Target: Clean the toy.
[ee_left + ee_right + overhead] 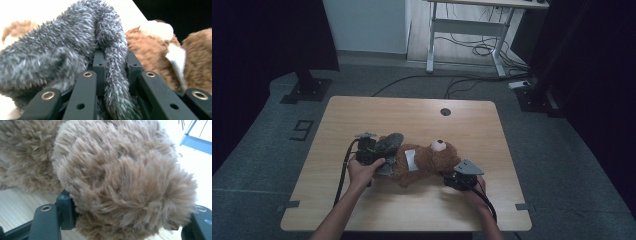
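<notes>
From the high view, I see a brown teddy bear (427, 161) lying on its back on the wooden table (412, 112). The bear is the thing I use to place everything else. Its head points to the right. A white patch (411, 159) sits on its tummy. Grey furry cloth (388, 145) is bunched at the bear's legs, on the left end of the bear. My left gripper (373, 151) is right at that grey cloth, touching it. My right gripper (451, 178) is just below the bear's head, touching the brown fur. A small round hole (445, 111) in the table is well above the bear.

In the left gripper view, I see the grey furry cloth (75, 45) up close. A strip of it runs down between the two black jaws, and the jaws are squeezed tight on it. The brown bear (155, 45) lies just behind the cloth.

In the right gripper view, a fat brown lump of the bear (125, 185) sits between the jaws. The jaws are wide apart and press on both sides of it, so they grip it. The table (20, 202) is under the bear.
</notes>
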